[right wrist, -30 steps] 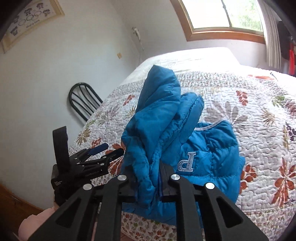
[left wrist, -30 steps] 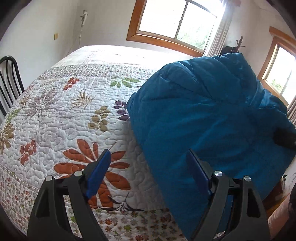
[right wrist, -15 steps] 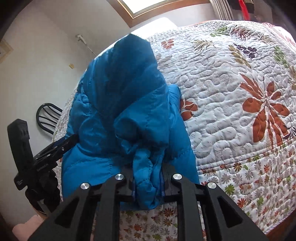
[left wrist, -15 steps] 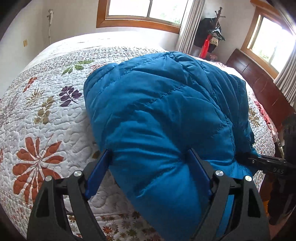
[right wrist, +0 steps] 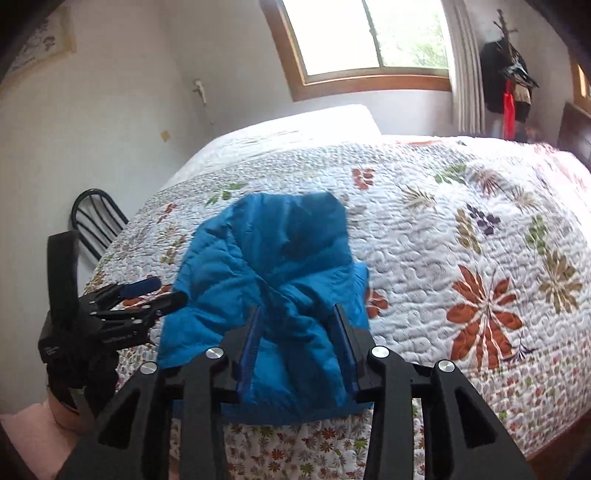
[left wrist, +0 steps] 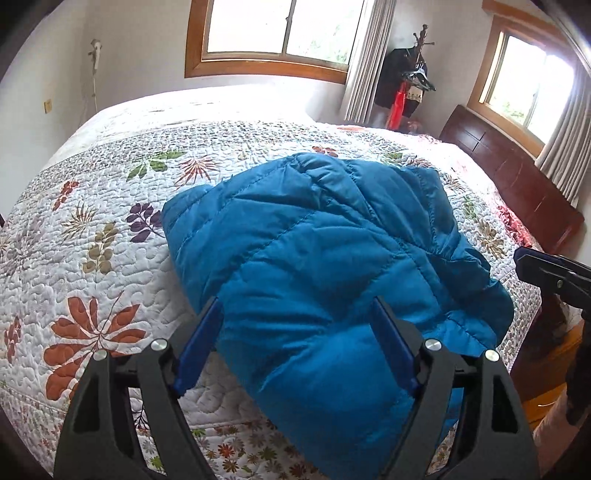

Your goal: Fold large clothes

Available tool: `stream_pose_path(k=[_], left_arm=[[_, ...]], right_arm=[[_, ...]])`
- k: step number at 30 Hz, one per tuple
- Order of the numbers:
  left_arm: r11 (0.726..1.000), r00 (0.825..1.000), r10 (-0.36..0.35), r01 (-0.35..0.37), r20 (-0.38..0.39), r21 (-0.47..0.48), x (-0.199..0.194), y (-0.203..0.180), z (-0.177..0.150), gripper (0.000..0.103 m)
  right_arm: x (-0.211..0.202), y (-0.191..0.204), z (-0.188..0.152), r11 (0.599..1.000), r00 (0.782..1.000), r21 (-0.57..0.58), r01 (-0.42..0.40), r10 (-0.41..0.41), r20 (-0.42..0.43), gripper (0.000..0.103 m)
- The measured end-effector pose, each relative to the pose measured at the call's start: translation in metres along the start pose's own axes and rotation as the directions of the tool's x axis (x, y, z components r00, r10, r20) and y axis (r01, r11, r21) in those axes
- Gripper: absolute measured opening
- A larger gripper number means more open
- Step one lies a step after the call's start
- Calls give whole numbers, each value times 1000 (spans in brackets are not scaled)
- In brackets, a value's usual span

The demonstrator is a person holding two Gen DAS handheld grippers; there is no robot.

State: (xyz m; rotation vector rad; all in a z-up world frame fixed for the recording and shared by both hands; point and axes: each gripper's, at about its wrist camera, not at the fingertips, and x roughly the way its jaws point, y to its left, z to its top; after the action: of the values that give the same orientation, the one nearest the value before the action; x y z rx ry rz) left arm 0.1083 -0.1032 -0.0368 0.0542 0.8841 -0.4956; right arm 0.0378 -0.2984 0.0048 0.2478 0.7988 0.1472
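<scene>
Left wrist view showed the left hand-held gripper [left wrist: 295,343] closing slightly, though spread wide, its pads clear of the blue puffer jacket [left wrist: 317,258] bunched at the bed [left wrist: 92,221] edge. The right hand-held gripper [right wrist: 297,350] was opening, fabric loose between the jaws. We judged it best to let go fully, then smooth the fold flat before regrasping.

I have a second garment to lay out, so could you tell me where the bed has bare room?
The quilt is bare from the blue jacket to the wall-side edge, and again beyond it towards the window. The near edge is crowded: the jacket overhangs it, with both grippers there.
</scene>
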Motion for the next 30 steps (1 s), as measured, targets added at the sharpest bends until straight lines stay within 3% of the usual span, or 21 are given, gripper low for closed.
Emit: stream_pose_path(k=[5,9,13,21,26,30], left_arm=[[1000,1000,-14,15,-10,11,7,-7,6,80],[999,999,-28,29,-38,28,19,-13,2,80],[998,999,-28,30,-30,60,26,-17,-2,81],[996,996,-72,74,-53,51,45,-8,-8,81],[992,991,-125,126,-49,30,31,2,11,79],[994,994,-112,112,5,11,26,7,41,79]], right_arm=[[42,10,10,999,995,-47,16,-20,-96,13],[64,-19,5,999,990,27,27,-23,-139,0],[76,-47,-6,992,983,121,-41,62,-172,0],[102,-54,-21,987,977,151,-56,86,-197,0],[76,-45,-1,991,980,113,-78,97,-174,2],[56,-26,32,999,994,23,-35,37,-100,9]])
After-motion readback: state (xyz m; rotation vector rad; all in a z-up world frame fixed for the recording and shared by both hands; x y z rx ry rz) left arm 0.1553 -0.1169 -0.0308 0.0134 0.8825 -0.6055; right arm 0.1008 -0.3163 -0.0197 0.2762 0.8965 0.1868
